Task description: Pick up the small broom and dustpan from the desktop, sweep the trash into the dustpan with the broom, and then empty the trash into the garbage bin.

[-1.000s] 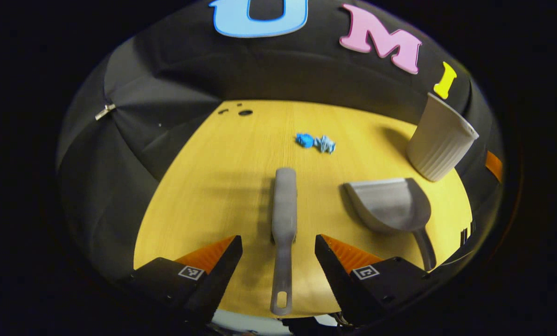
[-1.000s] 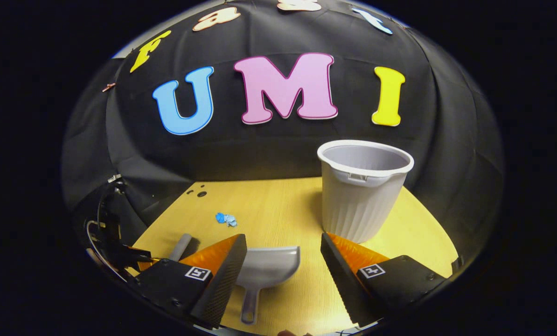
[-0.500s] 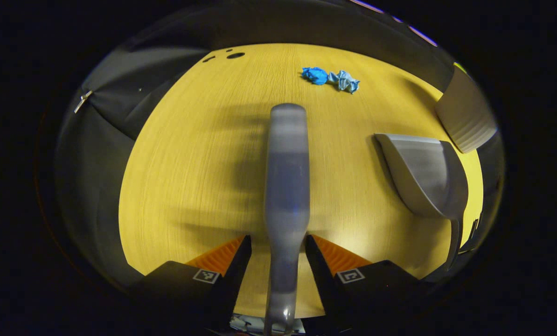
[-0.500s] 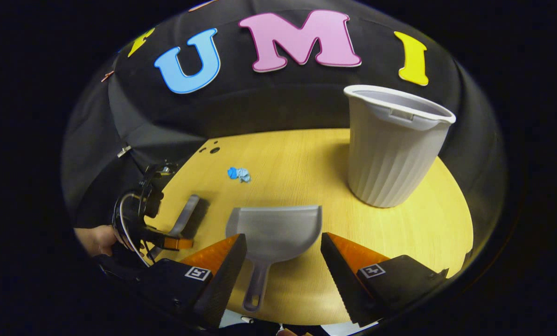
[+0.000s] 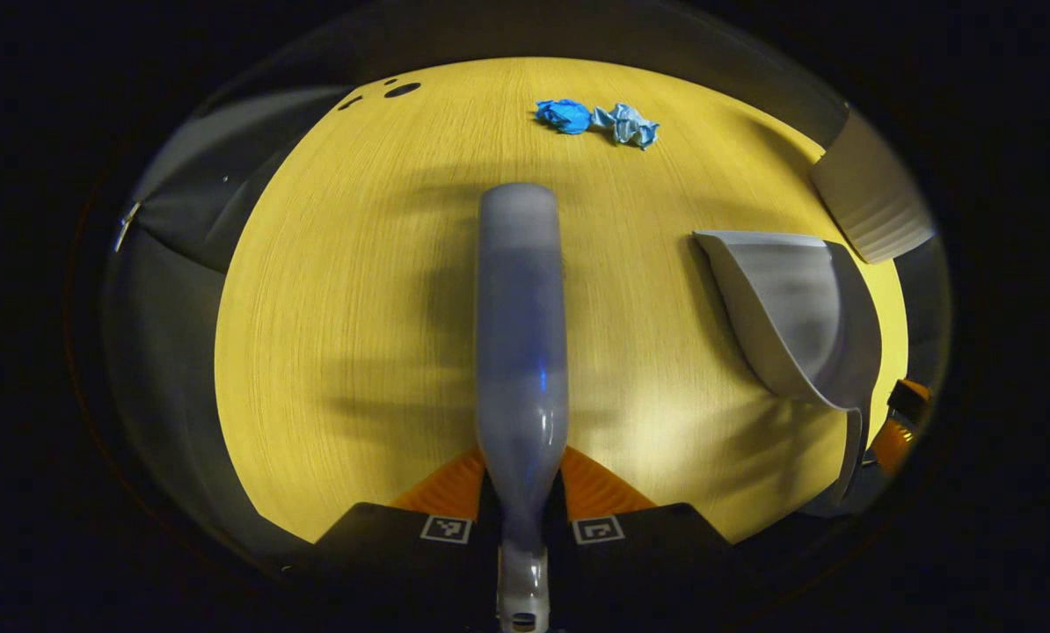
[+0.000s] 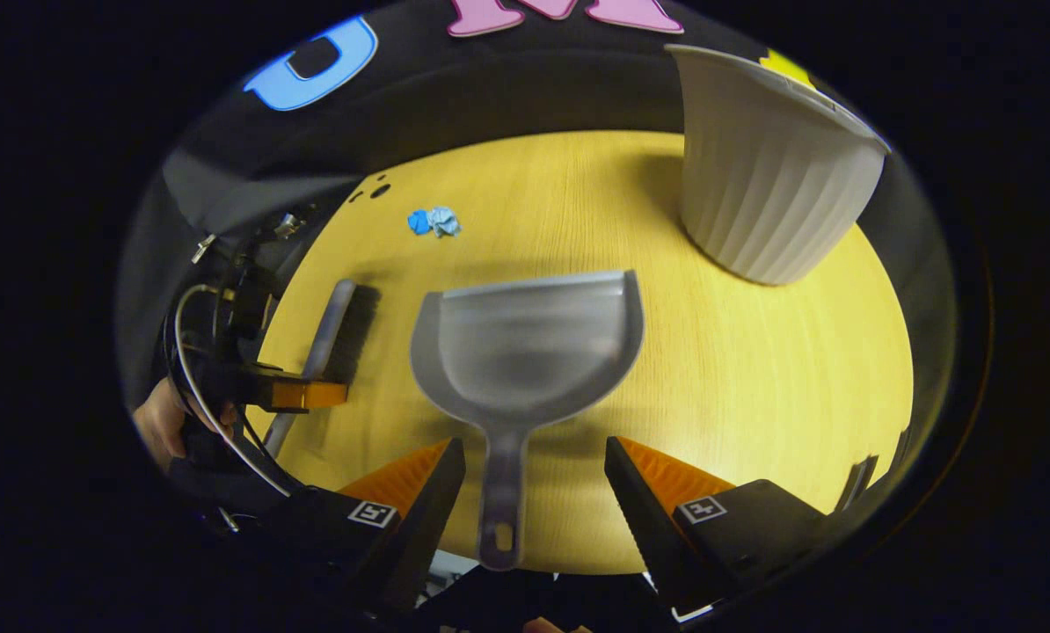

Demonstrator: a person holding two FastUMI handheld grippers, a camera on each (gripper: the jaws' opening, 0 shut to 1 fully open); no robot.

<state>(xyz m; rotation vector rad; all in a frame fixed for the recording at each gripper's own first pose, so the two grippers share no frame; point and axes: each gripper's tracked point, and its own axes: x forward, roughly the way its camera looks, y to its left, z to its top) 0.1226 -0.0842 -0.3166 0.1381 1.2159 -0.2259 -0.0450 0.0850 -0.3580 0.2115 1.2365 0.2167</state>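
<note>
In the left gripper view the grey broom [image 5: 521, 316] lies lengthwise on the yellow desktop [image 5: 331, 308], and my left gripper [image 5: 522, 497] is shut on its handle. Two crumpled blue scraps of trash [image 5: 595, 121] lie beyond the broom's far end. The grey dustpan [image 6: 525, 343] lies flat with its handle pointing at me, between the fingers of my open right gripper [image 6: 534, 492], which do not touch it. In the right gripper view the broom [image 6: 342, 321] is to the left with the left gripper [image 6: 292, 393] on it, and the trash [image 6: 433, 221] lies farther back.
A ribbed grey garbage bin [image 6: 771, 176] stands at the back right of the desktop [image 6: 754, 378], also seen as the bin [image 5: 872, 211] in the left gripper view. A hand [image 6: 160, 422] holds the left gripper. Cable holes [image 5: 400, 89] sit at the far left corner.
My left gripper has come down and closed on the broom handle. My right gripper has dropped lower and moved forward, so the dustpan handle now lies between its open fingers.
</note>
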